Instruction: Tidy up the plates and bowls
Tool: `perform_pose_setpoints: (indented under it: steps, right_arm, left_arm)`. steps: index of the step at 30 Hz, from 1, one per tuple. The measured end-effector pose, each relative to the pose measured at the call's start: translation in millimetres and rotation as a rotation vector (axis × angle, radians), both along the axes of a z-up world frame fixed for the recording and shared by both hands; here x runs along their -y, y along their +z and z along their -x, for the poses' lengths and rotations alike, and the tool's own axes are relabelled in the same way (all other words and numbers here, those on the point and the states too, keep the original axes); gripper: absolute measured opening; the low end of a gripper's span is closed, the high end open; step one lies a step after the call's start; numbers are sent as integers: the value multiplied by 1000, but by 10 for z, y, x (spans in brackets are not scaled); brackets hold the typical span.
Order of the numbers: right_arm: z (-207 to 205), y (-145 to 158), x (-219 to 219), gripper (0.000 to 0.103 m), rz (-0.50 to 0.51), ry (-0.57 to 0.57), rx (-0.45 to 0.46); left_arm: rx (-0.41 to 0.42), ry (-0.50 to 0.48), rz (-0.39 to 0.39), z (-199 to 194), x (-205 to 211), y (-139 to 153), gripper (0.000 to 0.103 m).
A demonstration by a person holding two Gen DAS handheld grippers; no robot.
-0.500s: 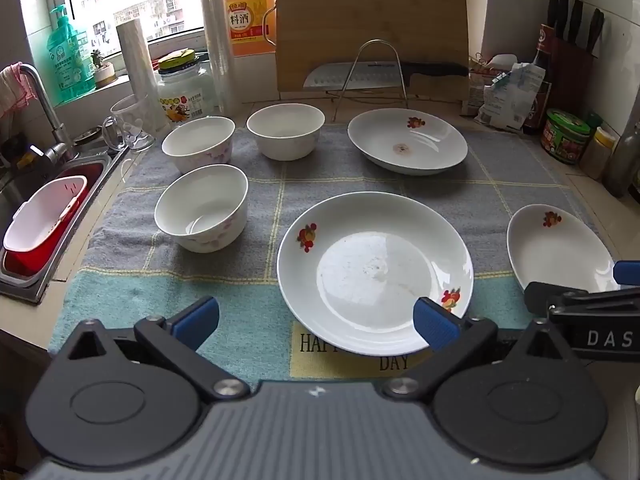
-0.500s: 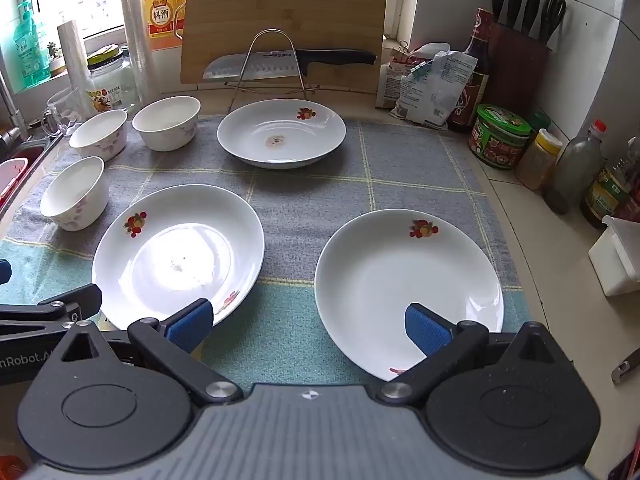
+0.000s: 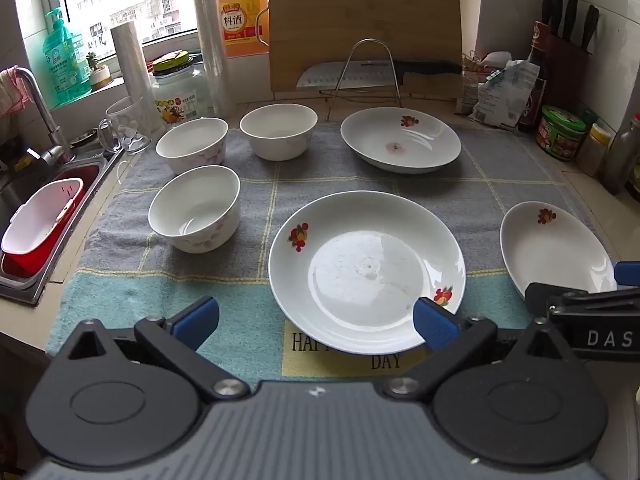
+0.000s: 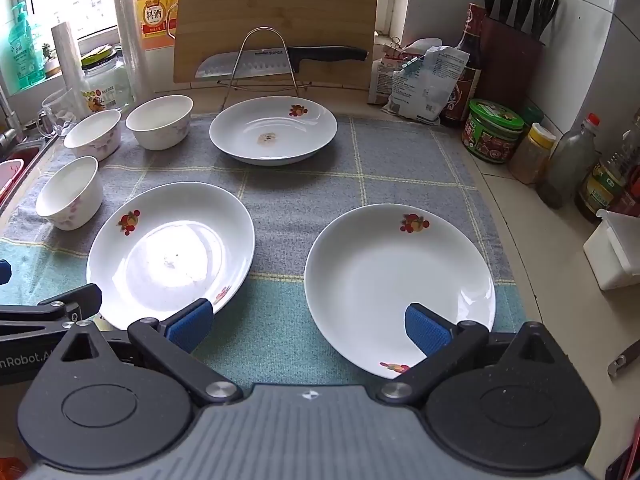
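Observation:
Three white flowered plates and three white bowls lie apart on a checked towel (image 3: 500, 184). In the left wrist view my left gripper (image 3: 316, 324) is open over the towel's front edge, its right pad above the near plate's (image 3: 366, 272) rim. Bowls (image 3: 194, 208) (image 3: 192, 144) (image 3: 278, 130) stand to the left, and a far plate (image 3: 400, 138) lies behind. In the right wrist view my right gripper (image 4: 308, 326) is open, with its right pad over the right plate (image 4: 400, 280) and nothing held.
A sink (image 3: 24, 280) with a red basin and white basket lies left. A glass mug (image 3: 124, 124), jar, bottles, cutting board (image 3: 364, 20) and a knife on a wire rack (image 4: 264, 60) line the back. Jars, bottles (image 4: 494, 130) and a white box (image 4: 616, 248) crowd the right.

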State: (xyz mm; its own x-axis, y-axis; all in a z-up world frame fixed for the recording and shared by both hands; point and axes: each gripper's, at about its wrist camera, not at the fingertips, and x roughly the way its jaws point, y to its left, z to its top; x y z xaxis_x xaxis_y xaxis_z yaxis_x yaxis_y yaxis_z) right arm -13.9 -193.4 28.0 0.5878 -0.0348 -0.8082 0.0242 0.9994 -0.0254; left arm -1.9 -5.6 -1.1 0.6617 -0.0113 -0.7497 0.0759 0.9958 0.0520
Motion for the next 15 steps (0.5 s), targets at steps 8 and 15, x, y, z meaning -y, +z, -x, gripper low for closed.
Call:
perform_pose_setpoints:
  steps: [8,15]
  right_arm:
    - [-17,9,-23,103,-1,0,-1]
    - [21,-6,49,103,4,-12,-3]
  left_arm:
    - [-1,-1,2,12,28,-5,102]
    - [1,-10,14,28,66,5,102]
